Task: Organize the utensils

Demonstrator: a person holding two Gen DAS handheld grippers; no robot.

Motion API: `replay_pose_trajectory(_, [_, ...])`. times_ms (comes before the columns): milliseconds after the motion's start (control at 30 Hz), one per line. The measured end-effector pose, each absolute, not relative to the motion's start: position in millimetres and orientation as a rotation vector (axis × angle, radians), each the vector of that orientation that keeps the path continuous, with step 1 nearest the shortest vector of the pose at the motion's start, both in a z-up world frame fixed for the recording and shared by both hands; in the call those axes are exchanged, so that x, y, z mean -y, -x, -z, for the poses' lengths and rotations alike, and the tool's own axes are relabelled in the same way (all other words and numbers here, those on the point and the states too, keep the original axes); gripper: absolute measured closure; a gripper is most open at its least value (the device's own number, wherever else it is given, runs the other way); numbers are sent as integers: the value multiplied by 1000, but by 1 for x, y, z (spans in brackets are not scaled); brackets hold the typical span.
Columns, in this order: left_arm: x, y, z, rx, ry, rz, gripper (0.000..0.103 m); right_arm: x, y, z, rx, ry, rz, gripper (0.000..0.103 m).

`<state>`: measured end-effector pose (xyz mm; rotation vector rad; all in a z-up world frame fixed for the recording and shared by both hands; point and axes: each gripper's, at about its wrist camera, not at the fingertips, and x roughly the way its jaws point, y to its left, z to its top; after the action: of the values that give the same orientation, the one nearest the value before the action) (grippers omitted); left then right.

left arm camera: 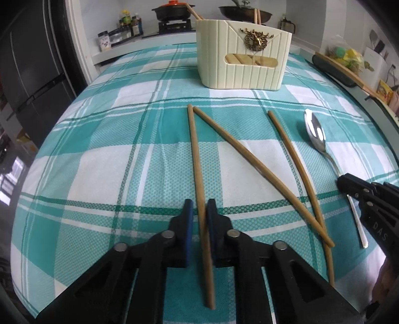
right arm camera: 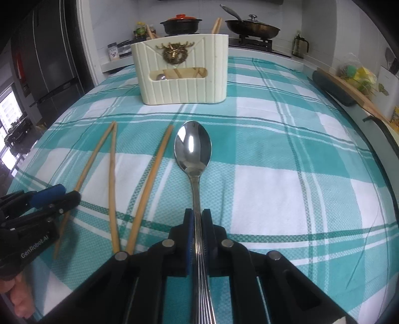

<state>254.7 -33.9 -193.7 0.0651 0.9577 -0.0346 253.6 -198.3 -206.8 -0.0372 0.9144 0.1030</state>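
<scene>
Three wooden chopsticks lie on the teal plaid cloth. My left gripper (left arm camera: 199, 206) is closed around the leftmost chopstick (left arm camera: 197, 159), its pads touching it near the handle end. Two more chopsticks (left arm camera: 251, 159) (left arm camera: 296, 164) lie crossed to the right. My right gripper (right arm camera: 197, 216) is shut on the handle of a steel spoon (right arm camera: 193, 147), bowl pointing toward the holder. The cream utensil holder (left arm camera: 243, 53) stands at the far middle, with chopsticks and a spoon inside; it also shows in the right wrist view (right arm camera: 182, 68).
A stove with a pot (left arm camera: 172, 11) and a pan (right arm camera: 251, 26) stands behind the table. Spice jars (left arm camera: 124, 27) sit at the back left. A dark tray with a wooden board (right arm camera: 349, 92) lies along the right edge. A fridge (left arm camera: 30, 74) stands left.
</scene>
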Motion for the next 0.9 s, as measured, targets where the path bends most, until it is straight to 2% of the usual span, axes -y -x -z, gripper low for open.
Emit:
replay_pose_trajectory(500, [-7, -203, 192, -953, -71, -20, 95, 269, -195, 205, -879, 40, 64, 96])
replay_pose_trajectory(567, [-10, -200, 192, -955, -63, -12, 85, 274, -189, 205, -867, 15, 54, 96])
replay_pose_trajectory(633, [-12, -199, 191, -959, -52, 1, 50, 275, -185, 205, -861, 7, 43, 90])
replay_pose_trajectory(667, [-13, -198, 191, -960, -40, 6, 44, 275, -183, 205, -855, 3, 37, 75])
replay_pose_trajectory(700, [-15, -197, 190, -960, -27, 10, 41, 276, -181, 205, -848, -9, 29, 58])
replay_pose_trajectory(733, [-15, -197, 191, -967, -21, 15, 41, 277, -179, 205, -842, -22, 25, 54])
replay_pose_trajectory(900, [-14, -199, 193, -985, -38, 27, 37, 282, -174, 206, -848, -46, 15, 54])
